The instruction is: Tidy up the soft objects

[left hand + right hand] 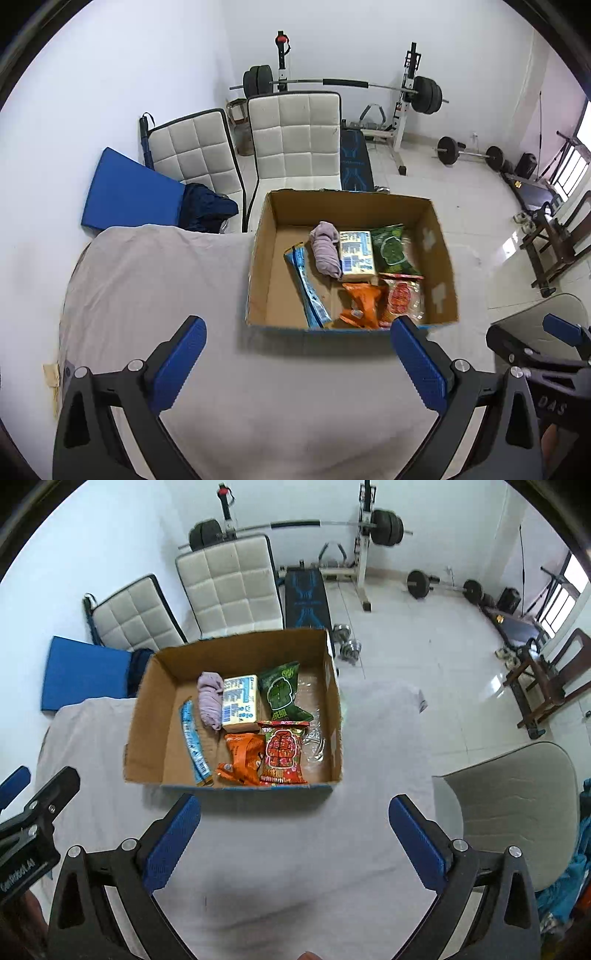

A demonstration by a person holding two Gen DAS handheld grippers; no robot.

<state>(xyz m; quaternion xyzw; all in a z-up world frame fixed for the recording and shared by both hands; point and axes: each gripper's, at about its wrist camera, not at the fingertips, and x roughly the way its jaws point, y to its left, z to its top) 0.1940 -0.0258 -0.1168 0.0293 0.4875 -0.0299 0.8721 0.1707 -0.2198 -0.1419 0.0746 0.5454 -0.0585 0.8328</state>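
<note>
An open cardboard box stands on a table under a grey cloth. Inside lie a rolled lilac cloth, a pale tissue pack, a green snack bag, a red snack bag, an orange packet and a long blue packet. My left gripper hangs open and empty above the cloth, in front of the box. My right gripper is open and empty too, near the box's front wall.
Two white quilted chairs and a blue mat stand behind the table. A barbell rack, a bench and loose weights fill the floor beyond. A grey chair back is close on the right.
</note>
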